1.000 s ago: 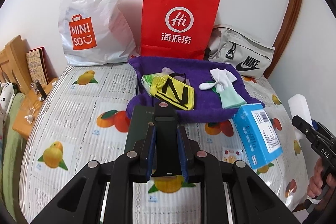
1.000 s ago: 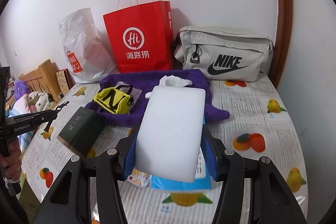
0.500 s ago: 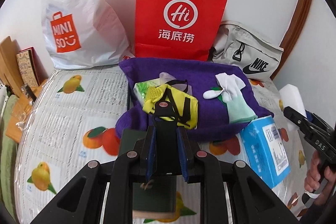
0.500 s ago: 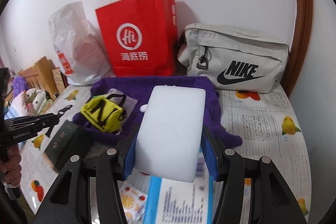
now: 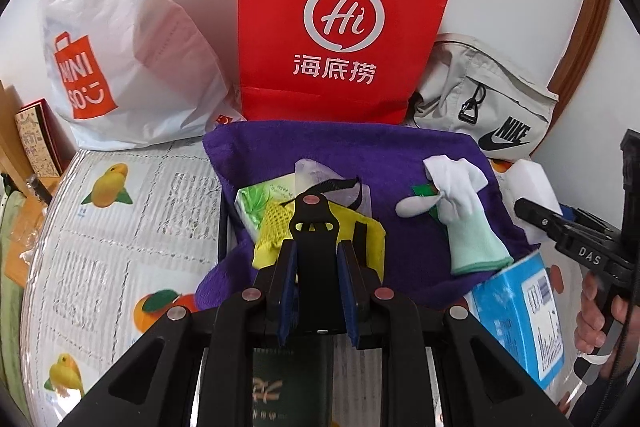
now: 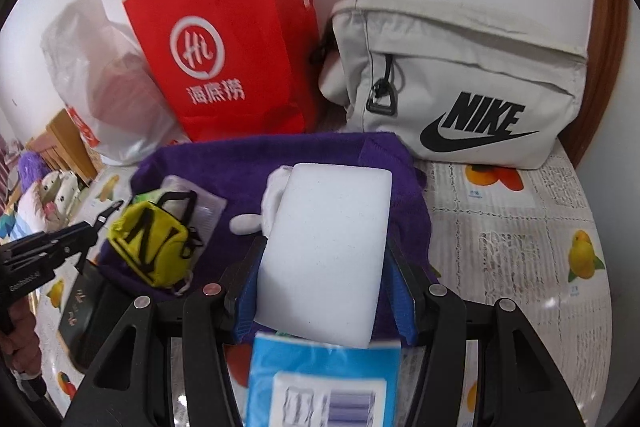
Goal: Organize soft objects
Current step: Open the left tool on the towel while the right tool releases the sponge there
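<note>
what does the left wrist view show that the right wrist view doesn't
Only the left wrist view: the mint cuff of the glove and a patterned book leaning at the left edge.
Only the right wrist view: plush toys at the left edge; most of the glove is hidden behind the white sponge.
Both: the red paper bag, white plastic bag, grey Nike bag, purple towel, yellow pouch, blue box and dark green box.
</note>
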The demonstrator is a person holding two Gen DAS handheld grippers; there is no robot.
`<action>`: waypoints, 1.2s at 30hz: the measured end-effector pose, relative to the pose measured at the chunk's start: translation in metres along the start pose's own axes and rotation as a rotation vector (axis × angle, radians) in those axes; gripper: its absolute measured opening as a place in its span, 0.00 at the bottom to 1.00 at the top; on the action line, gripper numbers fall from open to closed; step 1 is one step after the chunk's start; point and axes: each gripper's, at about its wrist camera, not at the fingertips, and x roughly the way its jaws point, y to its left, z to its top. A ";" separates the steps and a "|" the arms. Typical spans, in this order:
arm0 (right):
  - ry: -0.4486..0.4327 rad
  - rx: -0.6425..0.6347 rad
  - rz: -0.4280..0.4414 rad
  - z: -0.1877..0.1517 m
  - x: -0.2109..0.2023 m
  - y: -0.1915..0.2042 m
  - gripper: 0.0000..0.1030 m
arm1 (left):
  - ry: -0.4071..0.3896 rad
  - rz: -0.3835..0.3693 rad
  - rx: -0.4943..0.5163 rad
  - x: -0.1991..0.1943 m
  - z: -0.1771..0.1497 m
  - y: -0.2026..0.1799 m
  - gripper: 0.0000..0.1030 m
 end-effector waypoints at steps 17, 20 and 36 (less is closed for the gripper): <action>0.129 -0.029 0.009 0.008 0.054 0.002 0.55 | 0.043 0.022 -0.026 0.054 0.030 0.003 0.20; 0.143 -0.024 0.036 0.008 0.059 0.002 0.57 | 0.055 0.020 -0.033 0.060 0.029 0.004 0.20; 0.108 -0.059 0.038 0.011 0.045 0.007 0.74 | 0.043 0.005 -0.030 0.046 0.028 0.007 0.40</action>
